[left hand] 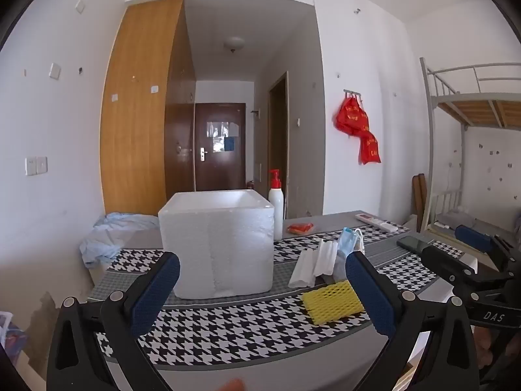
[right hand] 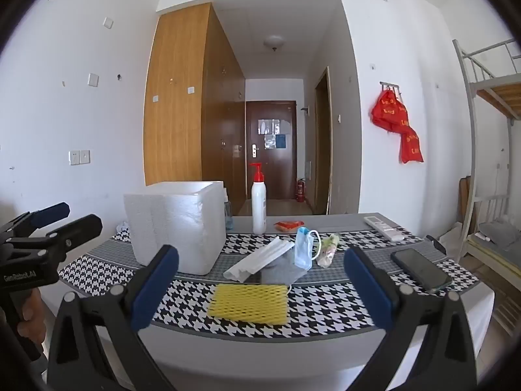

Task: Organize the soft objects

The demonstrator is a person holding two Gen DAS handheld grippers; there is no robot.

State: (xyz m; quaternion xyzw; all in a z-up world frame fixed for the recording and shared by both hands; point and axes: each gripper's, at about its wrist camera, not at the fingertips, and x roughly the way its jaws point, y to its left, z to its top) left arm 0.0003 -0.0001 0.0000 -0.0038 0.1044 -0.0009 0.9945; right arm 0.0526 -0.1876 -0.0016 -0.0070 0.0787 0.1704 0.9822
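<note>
Both of your grippers hang wide open and empty at the near edge of the table (right hand: 325, 322), the right gripper (right hand: 260, 280) facing the yellow foam net (right hand: 249, 303) and the left gripper (left hand: 260, 288) facing the white foam box (left hand: 216, 244). Nothing is held in either.

The soft things lie in a loose cluster just right of the box: the yellow net nearest you, behind it a strip of white foam wrap (right hand: 260, 259) resting partly on a grey cloth mask (right hand: 283, 272), then a blue face mask (right hand: 304, 249) propped upright, with a small greenish bundle (right hand: 329, 249) beside it.

The risks sit in that crowding. The net is thin and flat, so your fingers may skid over it or pinch the checked tablecloth (right hand: 195, 296) along with it. The wrap overlaps the grey mask, so lifting one could drag the other. The blue mask's ear loops could snag a finger. The box looks light and may slide if you nudge it, and the pump bottle (right hand: 259, 202) stands just behind. The phone (right hand: 421, 270) lies near the right gripper's outer finger, open to a knock.

The left view looks into the box's open top and shows a blue cloth heap (left hand: 110, 238) at the far left; the right view shows none of that, but reveals the greenish bundle, the grey mask's spread and the whole phone.
</note>
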